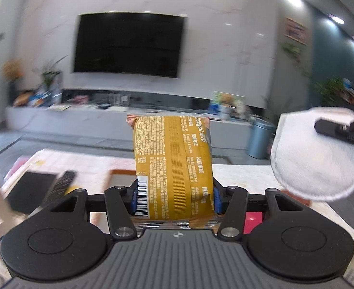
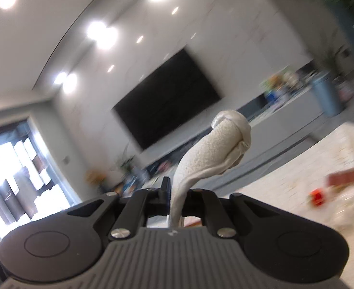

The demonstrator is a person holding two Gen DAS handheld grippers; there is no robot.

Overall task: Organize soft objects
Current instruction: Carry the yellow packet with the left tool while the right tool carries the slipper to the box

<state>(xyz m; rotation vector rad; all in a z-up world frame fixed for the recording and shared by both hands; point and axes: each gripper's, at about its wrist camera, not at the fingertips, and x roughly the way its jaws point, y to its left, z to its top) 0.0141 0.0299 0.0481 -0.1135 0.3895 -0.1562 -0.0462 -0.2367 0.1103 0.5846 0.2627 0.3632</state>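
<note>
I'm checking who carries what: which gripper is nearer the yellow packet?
Left. The left gripper is clamped on the yellow packet; the right gripper is off to its right, pinching the white pad.

The long low grey shelf (image 1: 68, 118) under the television is blurring into unreadable clutter. The yellow foil packet (image 1: 174, 163) is hiding its lower end behind the left gripper (image 1: 174, 198). The round white fabric pad (image 1: 319, 154) is running off the right edge.

Glossy printed film packet (image 1: 173, 166); fuzzy white cloth pad (image 2: 213, 154); matt black plastic tools.
</note>
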